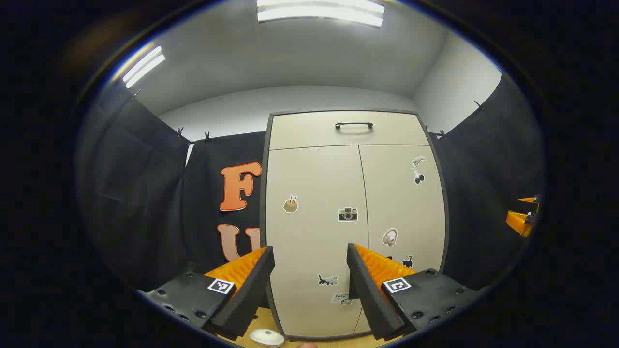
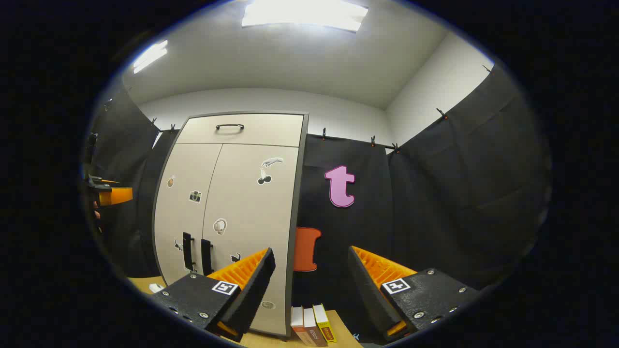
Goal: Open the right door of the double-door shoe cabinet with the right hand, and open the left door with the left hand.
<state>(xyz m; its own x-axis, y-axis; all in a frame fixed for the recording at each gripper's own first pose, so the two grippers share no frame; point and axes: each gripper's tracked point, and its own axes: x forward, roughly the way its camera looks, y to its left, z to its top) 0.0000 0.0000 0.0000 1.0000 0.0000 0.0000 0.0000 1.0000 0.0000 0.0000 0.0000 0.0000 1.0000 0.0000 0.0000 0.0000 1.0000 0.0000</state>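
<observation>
Left gripper view: upright cabinet [image 1: 355, 217] straight ahead, doors closed, left tool [image 1: 309, 285] wide open, empty. Right gripper view: door handles [image 2: 196, 256] stand vertical left of the gaping, empty right tool [image 2: 309, 285].

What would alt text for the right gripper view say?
A closed beige shoe cabinet with stickers and two dark door handles stands left of the open right gripper. Three books stand at its base.
</observation>
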